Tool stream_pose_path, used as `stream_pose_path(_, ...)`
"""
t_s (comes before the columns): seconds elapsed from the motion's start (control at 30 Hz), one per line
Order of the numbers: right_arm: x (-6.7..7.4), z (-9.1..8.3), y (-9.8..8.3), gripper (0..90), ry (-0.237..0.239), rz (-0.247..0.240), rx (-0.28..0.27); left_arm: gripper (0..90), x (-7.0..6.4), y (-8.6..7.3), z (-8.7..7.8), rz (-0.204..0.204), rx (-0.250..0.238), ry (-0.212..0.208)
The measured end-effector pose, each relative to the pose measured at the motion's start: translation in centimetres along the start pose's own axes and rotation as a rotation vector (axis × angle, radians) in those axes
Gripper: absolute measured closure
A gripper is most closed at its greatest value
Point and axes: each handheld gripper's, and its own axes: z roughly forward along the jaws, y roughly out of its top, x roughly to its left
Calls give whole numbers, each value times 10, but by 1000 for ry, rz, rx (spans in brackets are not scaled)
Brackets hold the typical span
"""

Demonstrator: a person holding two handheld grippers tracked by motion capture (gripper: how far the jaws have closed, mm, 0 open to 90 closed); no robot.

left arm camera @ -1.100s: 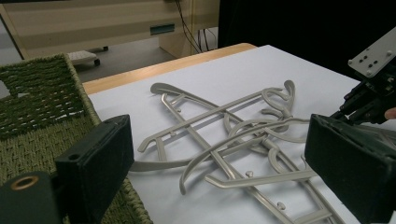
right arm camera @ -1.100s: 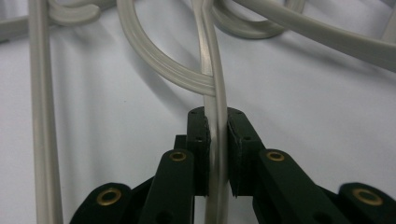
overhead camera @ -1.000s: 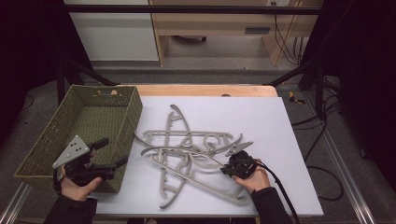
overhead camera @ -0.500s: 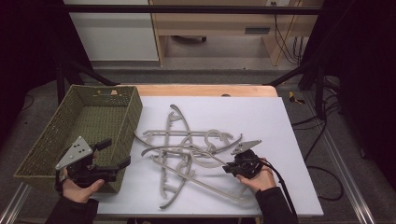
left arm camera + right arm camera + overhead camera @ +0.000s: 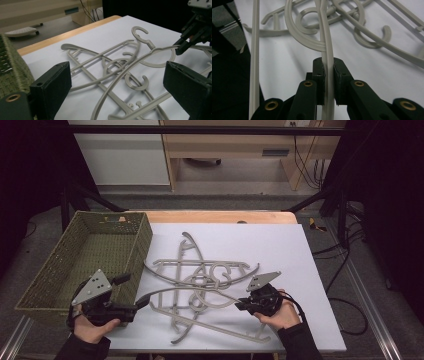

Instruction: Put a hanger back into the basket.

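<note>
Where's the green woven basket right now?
In the high view the green woven basket sits at the table's left edge, just left of the pile of grey hangers, with the left gripper at its near right corner.

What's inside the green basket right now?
The woven basket shows a bare mesh floor with no hangers in it; they all lie on the white board. Its near corner is hidden behind the left tongs, so that part can't be checked.

Pale grey-beige hangers (image 5: 200, 285) lie on a white sheet (image 5: 280, 245) over the light wood bench (image 5: 215, 216), beside an olive-green woven basket (image 5: 60, 285), and both claws, left (image 5: 131, 292) and right (image 5: 240, 306), are black.
</note>
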Motion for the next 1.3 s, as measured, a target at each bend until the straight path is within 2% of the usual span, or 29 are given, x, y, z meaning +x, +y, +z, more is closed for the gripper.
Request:
stream_pose_path(0.1, 4, 0, 2, 816, 28, -39, 7, 88, -7, 0, 8, 29, 48, -34)
stream_pose_path(0.13, 6, 1, 3, 816, 29, -31, 5, 89, -9, -1, 12, 40, 67, -44)
stream_pose_path(0.23, 9, 1, 4, 817, 54, -61, -1, 102, -15, -3, 23, 72, 123, -64)
stream_pose_path(0.3, 11, 1, 5, 816, 65, -65, 4, 117, -19, -5, 31, 85, 157, -84)
stream_pose_path(0.43, 13, 2, 6, 816, 81, -83, 6, 153, -25, -10, 44, 138, 228, -100)
stream_pose_path(0.57, 16, 5, 7, 816, 105, -105, 10, 213, -31, -14, 57, 183, 292, -117)
stream_pose_path(0.73, 20, 7, 9, 816, 113, -119, 22, 343, -35, -17, 70, 249, 374, -139)
stream_pose_path(0.77, 21, 8, 9, 816, 115, -110, 22, 362, -36, -18, 73, 255, 387, -139)
stream_pose_path(0.87, 21, 8, 10, 816, 124, -130, 25, 447, -37, -18, 80, 280, 418, -137)
stream_pose_path(1.03, 23, 10, 10, 817, 128, -127, 28, 589, -40, -19, 86, 317, 445, -131)
stream_pose_path(1.3, 23, 10, 10, 816, 136, -126, 24, 737, -45, -23, 89, 346, 464, -138)
